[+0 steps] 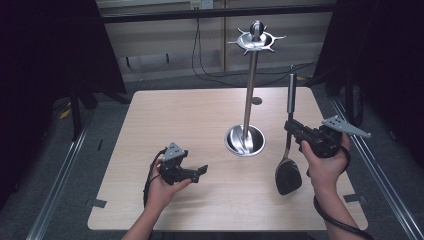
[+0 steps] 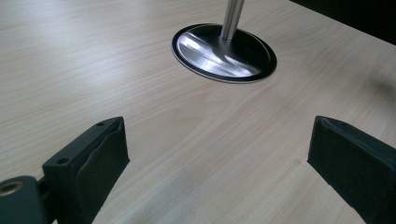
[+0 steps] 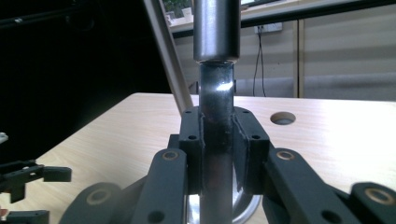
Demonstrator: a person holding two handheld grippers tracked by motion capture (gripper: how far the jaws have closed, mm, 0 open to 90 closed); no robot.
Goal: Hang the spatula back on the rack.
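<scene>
Dim overall; walls to left and right go near black. Soft overhead light on the pale table (image 1: 200,125), faint shadows near the hands. Glare streaks on the stand's steel base (image 2: 224,53) and on the spatula handle (image 3: 217,88). Near jaws in the gripper views slightly soft; high view grainy, mildly blurred.

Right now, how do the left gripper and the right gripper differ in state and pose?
The left gripper has its jaws spread wide with nothing between them; the right gripper is shut on the spatula, its pads pressing the metal handle. The left gripper sits low over the table, aimed toward the utensil stand; the right gripper is raised and holds the spatula upright, black blade down. Both are handheld, black and two-jawed.
</scene>
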